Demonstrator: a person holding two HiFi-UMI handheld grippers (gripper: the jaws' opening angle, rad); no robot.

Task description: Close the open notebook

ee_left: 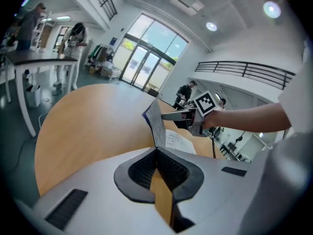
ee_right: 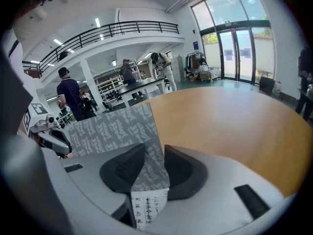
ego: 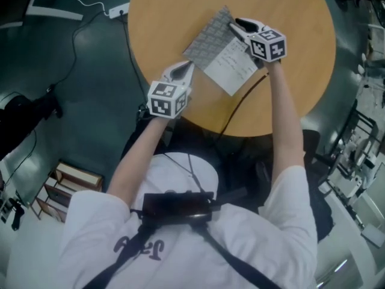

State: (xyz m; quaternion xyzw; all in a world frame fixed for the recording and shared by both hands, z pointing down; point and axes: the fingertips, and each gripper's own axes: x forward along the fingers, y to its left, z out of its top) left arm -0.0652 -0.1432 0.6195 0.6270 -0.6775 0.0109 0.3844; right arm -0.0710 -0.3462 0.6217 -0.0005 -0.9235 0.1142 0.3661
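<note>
The round table (ego: 289,95), a smooth tan wood top with a matte sheen, carries the notebook (ego: 240,77) near its middle. The job looks about half done: the book is not yet shut, but one side is raised off the wood and stands steeply over the other. That raised side is the cover (ego: 210,38), a thin stiff rectangular sheet printed with a pale grey repeating pattern. It still has to swing over and be laid flat. Under it lies the written page (ego: 231,65) — white paper, flat on the table, with lines of dark handwriting. The left gripper (ego: 183,71), smooth grey plastic with black ribbed pads, has its jaws clamped together on the cover's near edge, which stands up straight out of them. The right gripper (ego: 237,24) sits at the far edge by the top. Its jaws are partway closed with the cover between them, and both pads seem to bear on it — a grip, as far as I can judge.
</note>
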